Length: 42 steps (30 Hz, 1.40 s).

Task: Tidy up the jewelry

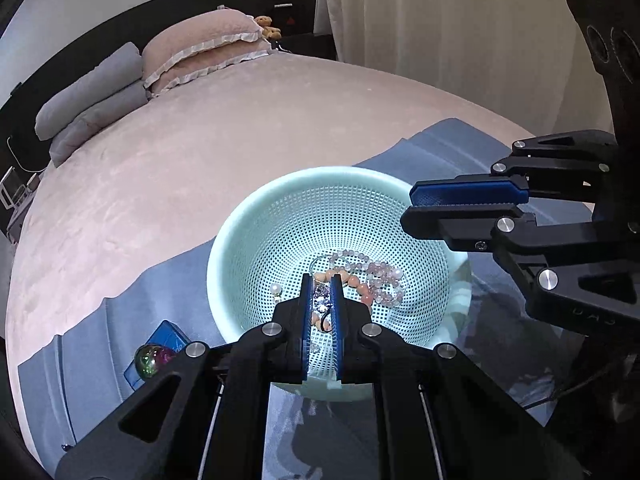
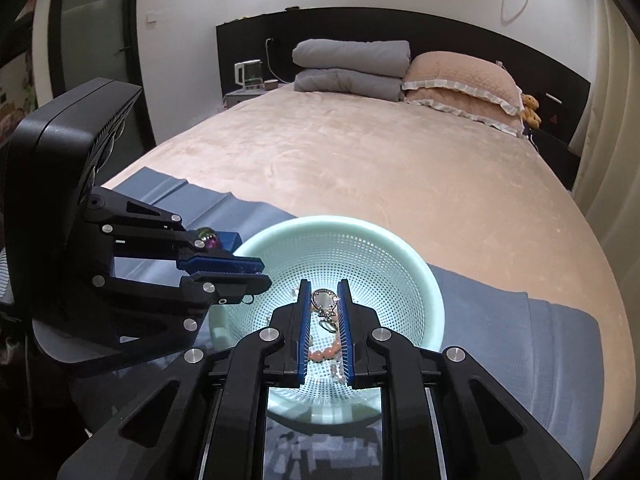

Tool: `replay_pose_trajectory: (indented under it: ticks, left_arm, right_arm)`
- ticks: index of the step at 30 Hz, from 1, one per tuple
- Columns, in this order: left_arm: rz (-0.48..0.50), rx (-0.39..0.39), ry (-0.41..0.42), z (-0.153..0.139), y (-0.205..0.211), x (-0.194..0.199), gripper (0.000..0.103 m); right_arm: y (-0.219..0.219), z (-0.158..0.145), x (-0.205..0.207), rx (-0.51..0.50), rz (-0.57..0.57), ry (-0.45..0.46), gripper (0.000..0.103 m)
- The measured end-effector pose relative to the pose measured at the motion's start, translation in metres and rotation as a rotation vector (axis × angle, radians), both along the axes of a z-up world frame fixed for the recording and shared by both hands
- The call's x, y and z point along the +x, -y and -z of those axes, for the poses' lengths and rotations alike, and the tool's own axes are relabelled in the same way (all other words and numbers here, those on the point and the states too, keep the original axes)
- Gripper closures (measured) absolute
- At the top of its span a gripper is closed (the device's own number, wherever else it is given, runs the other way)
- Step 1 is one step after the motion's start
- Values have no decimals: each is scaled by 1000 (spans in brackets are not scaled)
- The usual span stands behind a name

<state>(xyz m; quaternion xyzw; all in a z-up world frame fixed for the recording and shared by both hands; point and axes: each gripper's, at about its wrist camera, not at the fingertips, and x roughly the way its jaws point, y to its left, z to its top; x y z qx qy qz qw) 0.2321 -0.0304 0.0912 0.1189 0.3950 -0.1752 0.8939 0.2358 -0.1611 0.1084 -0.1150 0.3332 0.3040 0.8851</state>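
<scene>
Where both claws hover, jewelry (image 1: pixel 360 280) below in basket (image 1: pixel 256 224).

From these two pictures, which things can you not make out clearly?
- Left wrist view: the left tongs cover part of the jewelry in the mint strainer basket; which pieces tangle cannot be told.
- Right wrist view: the right tongs hide most of the beads; only the silver pendant shows between them.
- Left wrist view: the blue box is partly behind the iridescent ball; its label is too small.
</scene>
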Motion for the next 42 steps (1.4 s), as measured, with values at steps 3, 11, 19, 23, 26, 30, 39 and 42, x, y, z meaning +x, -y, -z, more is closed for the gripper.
replay_pose_trajectory:
  ticks: [3,11,19,23,26,30,39,42]
  left_arm:
    - [5,-5,-34,16,-1,11,94]
    - [12,-6,-72,35,-2,23,94]
    - [-71,10,52,9,-16,-1,29]
    - [-130,6,107,-8,-28,-29,7]
    - [-149,-1,151,-17,-32,-57,6]
    - [-180,-27,165,-19,-33,-85,6]
    - [-259,-97,176,-5,-25,-135,6]
    - [-299,-86,192,2,-24,-149,6]
  right_arm:
    - [-2,15,13,-8,4,-27,91]
    - [0,35,29,0,13,-69,90]
    - [9,21,13,-3,36,-18,55]
    - [15,3,-9,4,61,48,24]
    - [17,-10,-30,7,63,99,18]
    - [17,-19,-53,-5,58,122,17]
    - [23,-19,-97,-28,62,126,17]
    - [27,-11,-110,-25,72,109,17]
